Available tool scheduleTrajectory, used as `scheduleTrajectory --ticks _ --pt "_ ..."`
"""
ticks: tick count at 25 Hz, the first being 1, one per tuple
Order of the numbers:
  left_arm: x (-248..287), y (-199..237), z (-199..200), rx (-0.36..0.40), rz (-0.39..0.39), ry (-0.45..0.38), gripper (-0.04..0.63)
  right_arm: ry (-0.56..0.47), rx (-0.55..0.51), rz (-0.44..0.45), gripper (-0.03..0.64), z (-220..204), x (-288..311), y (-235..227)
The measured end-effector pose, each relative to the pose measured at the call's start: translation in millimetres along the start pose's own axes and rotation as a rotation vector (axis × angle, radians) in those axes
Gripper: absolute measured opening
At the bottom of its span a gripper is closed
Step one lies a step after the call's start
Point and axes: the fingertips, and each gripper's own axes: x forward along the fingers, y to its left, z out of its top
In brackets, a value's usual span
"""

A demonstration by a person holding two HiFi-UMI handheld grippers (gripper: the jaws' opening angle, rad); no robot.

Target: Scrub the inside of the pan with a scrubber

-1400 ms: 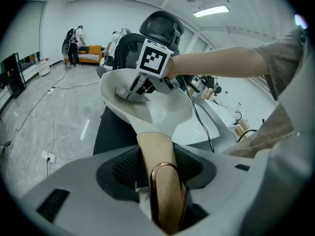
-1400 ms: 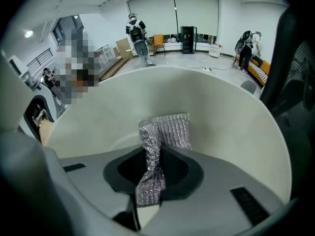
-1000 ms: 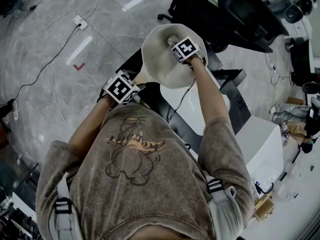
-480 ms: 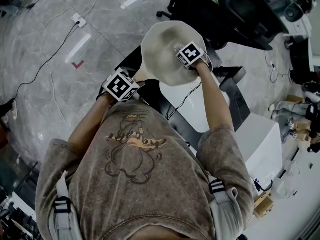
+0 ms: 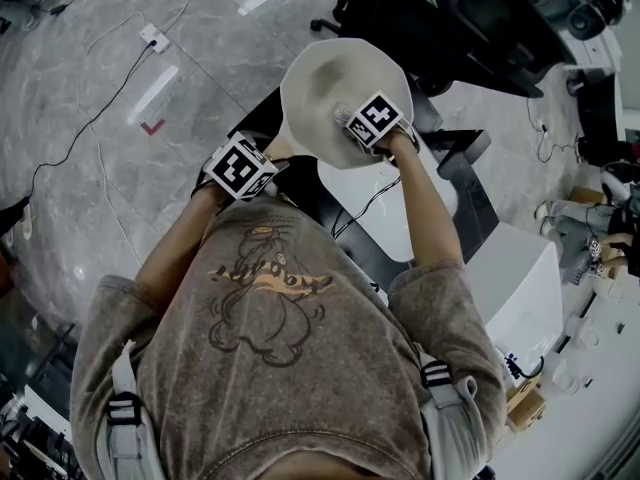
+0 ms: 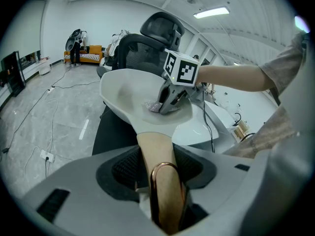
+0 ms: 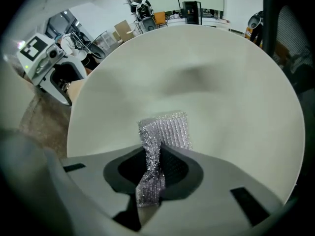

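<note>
The pan (image 5: 325, 80) is held up above the white desk (image 5: 400, 213), with its pale inside turned toward the person. Its wooden handle (image 6: 154, 150) is clamped between the jaws of the left claw (image 6: 158, 183). The silver mesh scrubber (image 7: 165, 132) is pinched in the shut jaws of the right claw (image 7: 153, 167), and its free end folds out ahead of them.

To scrub well, I judge the mesh should be pressed flat to the pan's floor. It should sweep in overlapping circles out to the curved wall, while the left claw braces the handle so the pan does not twist away.

The scrubber's tip lies against the inside of the pan just beyond the right claw's jaws. In the head view this is on the part of the bowl nearest the person's right arm. The handle runs straight back from the bowl into the left claw.
</note>
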Motion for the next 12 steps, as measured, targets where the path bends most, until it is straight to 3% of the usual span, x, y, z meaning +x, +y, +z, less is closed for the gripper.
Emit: scheduleTrajectory --ticks 7,12 --pt "0 0 0 -0.001 0.000 0.008 0.225 -0.028 -0.009 0.139 0.083 19 11 40" --pt "-1 0 -1 0.000 0.001 0.011 0.225 -0.146 -0.006 0.169 0.083 51 17 56"
